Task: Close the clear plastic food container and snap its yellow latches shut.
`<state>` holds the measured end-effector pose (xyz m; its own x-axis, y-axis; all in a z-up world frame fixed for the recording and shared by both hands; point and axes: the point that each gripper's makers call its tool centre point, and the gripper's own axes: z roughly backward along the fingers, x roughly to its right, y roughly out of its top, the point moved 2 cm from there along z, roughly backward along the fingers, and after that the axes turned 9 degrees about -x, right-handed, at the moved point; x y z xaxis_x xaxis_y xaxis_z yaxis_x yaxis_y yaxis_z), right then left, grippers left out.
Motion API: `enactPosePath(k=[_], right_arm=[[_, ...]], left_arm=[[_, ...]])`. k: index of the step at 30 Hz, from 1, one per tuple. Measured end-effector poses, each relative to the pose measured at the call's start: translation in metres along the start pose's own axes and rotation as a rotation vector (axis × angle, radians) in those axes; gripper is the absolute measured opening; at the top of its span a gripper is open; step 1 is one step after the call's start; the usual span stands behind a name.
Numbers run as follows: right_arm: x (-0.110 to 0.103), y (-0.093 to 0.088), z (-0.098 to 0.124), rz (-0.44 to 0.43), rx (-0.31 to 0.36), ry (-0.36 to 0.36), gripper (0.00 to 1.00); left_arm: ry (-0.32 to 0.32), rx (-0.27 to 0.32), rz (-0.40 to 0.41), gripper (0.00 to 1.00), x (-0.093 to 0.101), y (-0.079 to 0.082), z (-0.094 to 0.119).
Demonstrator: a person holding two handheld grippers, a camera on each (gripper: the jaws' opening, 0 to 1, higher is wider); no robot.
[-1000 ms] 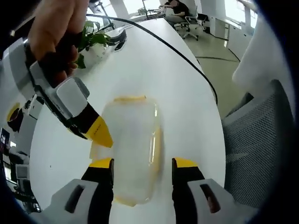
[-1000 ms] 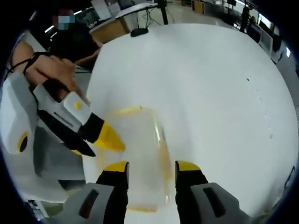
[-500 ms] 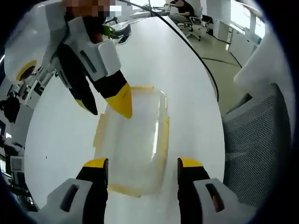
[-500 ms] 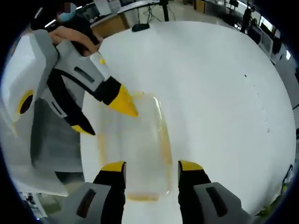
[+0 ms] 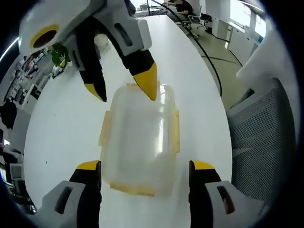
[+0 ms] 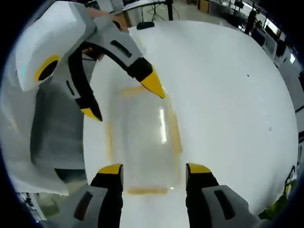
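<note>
The clear container [image 5: 140,140] with yellow latches [image 5: 176,137] sits on the white table [image 5: 61,133], lying between the two grippers. The left gripper [image 5: 145,171] is wide open, holding nothing, its jaws flanking the near end. The right gripper [image 6: 154,171] likewise stands open and empty, at the opposite end.
</note>
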<state>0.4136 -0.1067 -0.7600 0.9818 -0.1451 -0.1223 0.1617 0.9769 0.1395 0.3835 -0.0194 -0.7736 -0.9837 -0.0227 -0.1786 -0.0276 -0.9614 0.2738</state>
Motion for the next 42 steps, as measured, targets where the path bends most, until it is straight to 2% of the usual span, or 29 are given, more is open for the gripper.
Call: enactPosePath(k=[6,10,25,28,32,36,42], right_arm=[[-0.005,-0.009,-0.004,0.028,-0.022,-0.033,0.55],[-0.009,-0.009,-0.004,-0.001,0.014,-0.017,0.58],[-0.014,-0.015,-0.018,0.034,0.010,-0.117,0.69],[-0.013,-0.011,-0.018,0.028,0.034,-0.132,0.74],[-0.017,-0.012,-0.025,0.045,0.018,-0.122,0.74],[-0.015,-0.015,-0.028,0.054,0.006,-0.148,0.73],[-0.015,-0.014,-0.028,0.051,0.011,-0.146,0.73]], left_arm=[[-0.017,-0.031,-0.019,0.79,-0.005,-0.007,-0.006],[-0.031,-0.048,-0.033,0.82,-0.005,-0.011,-0.011],[-0.053,-0.082,-0.059,0.83,-0.010,-0.012,-0.025],[-0.058,-0.090,-0.060,0.84,-0.010,-0.012,-0.028],[-0.059,-0.094,-0.056,0.85,-0.010,-0.012,-0.030],[-0.062,-0.097,-0.058,0.85,-0.010,-0.013,-0.032],[-0.060,-0.104,-0.056,0.85,-0.010,-0.013,-0.032]])
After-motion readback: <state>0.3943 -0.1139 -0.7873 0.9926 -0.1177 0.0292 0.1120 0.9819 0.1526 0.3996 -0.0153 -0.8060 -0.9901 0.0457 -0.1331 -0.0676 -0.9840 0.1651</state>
